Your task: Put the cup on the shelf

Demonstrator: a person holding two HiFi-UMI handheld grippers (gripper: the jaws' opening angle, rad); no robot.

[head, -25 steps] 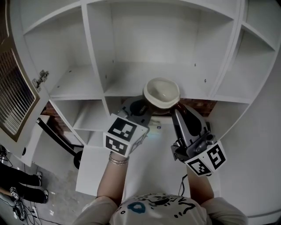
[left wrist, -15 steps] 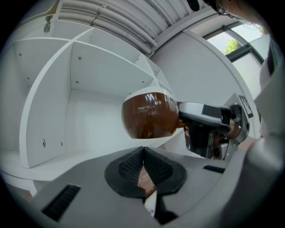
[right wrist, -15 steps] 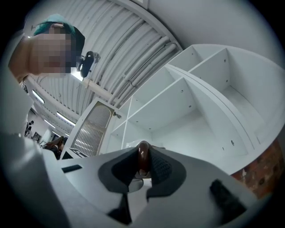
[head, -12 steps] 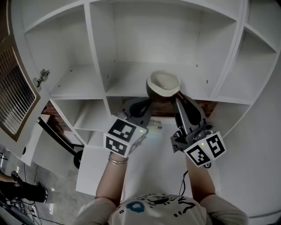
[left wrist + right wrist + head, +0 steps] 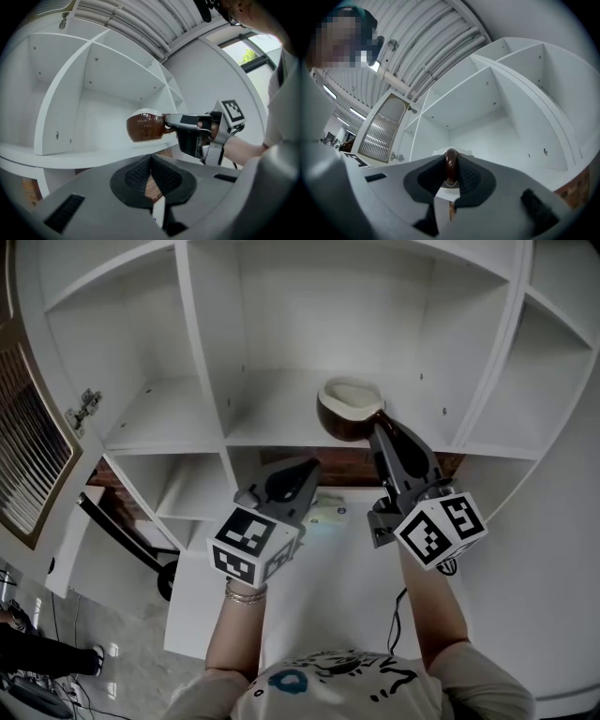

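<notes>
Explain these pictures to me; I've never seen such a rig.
No robot here: a person holds a two-jaw gripper in each hand; the marker cubes belong to them. One picture comes from a camera on the person's head, looking down; the other two from cameras riding on each gripper, looking along its jaws. The right gripper is shut on the handle of a brown cup, held over a white shelf. The left gripper is shut and empty.
</notes>
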